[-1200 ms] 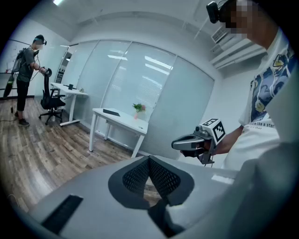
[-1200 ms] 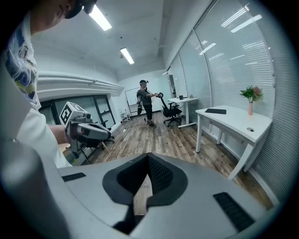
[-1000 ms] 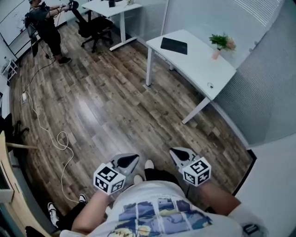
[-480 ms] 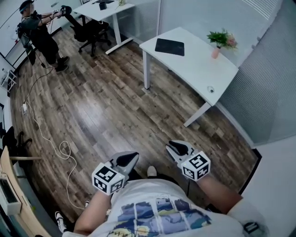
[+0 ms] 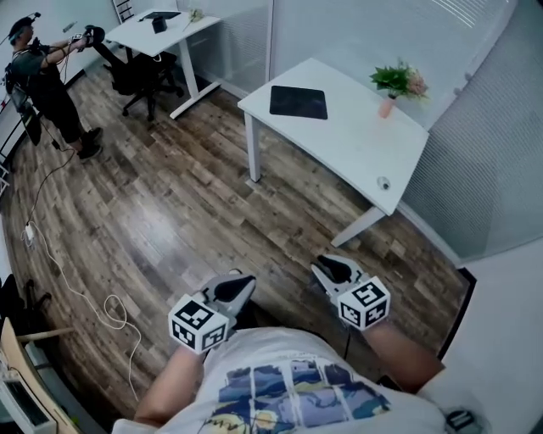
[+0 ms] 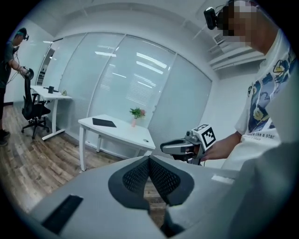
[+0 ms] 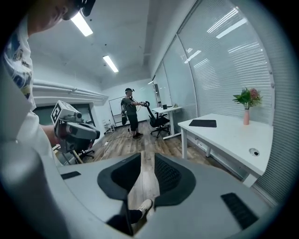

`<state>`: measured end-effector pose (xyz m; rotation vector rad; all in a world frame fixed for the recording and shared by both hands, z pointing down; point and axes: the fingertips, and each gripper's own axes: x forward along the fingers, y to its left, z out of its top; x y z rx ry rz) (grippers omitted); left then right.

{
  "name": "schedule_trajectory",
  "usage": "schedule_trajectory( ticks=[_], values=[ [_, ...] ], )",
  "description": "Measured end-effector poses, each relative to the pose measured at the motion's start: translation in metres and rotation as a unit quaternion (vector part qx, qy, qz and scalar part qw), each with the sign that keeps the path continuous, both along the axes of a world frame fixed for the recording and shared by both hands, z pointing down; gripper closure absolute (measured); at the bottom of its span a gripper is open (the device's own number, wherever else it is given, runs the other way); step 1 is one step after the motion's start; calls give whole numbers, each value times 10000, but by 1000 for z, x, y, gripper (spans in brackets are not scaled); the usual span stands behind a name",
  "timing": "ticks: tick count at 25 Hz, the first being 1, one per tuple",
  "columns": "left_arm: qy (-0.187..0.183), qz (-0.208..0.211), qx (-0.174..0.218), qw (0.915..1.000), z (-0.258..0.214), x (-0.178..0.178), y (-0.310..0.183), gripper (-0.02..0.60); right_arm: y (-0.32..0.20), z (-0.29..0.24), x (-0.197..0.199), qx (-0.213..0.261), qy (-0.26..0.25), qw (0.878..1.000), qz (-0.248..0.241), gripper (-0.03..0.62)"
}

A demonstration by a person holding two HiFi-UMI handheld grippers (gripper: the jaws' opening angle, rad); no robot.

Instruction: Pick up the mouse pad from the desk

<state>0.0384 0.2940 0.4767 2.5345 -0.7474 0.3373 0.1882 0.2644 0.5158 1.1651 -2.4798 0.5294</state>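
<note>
the black mouse pad [image 5: 299,102] is seen lying flat on the white desk [image 5: 356,144], near the desk's far left corner in the head view, and is touched by neither gripper. on the same desk a small plant in a pink vase [image 5: 393,85] is set toward the far right edge, well apart from the pad. a small round fitting [image 5: 384,182] is seen near the desk's near right end; what it is cannot be told. the desk is backed by a frosted glass wall [image 5: 339,34] and stood on a wood-plank floor [image 5: 187,203].

both grippers are held low, close to the person's body and well apart from the desk. the left gripper [image 5: 240,282] is seen with its jaws brought together at the tips, with nothing between them. the right gripper [image 5: 325,269] is held with its jaws partway apart, having just been opening. only the floor and a shoe [image 7: 145,205] are seen through the gap, and nothing is gripped.

further off, at the far left, a second person [image 5: 38,76] is seen standing beside a black office chair [image 5: 127,72] and a second white desk [image 5: 161,25]. a white cable [image 5: 85,292] is trailed across the floor.
</note>
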Motion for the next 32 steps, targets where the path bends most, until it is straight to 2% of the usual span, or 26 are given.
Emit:
schedule_trajectory(
  ticks=[8, 13, 16, 23, 32],
  values=[
    [-46, 715, 123, 9974, -11, -47, -125, 578, -120, -9, -44, -2, 221, 9986, 486, 508],
    [-2, 842, 133, 9964, -4, -82, -173, 578, -176, -8, -61, 43, 332, 9968, 720, 520],
    [-1, 779, 101, 9969, 1, -101, -199, 578, -210, -12, -64, 36, 386, 9955, 867, 526],
    [10, 565, 61, 9984, 7, -112, -249, 578, -291, -9, -39, 130, 445, 9938, 1009, 528],
    [-122, 277, 164, 9994, 2, -85, -347, 578, -436, 6, 20, 140, 622, 9932, 975, 522]
  ],
)
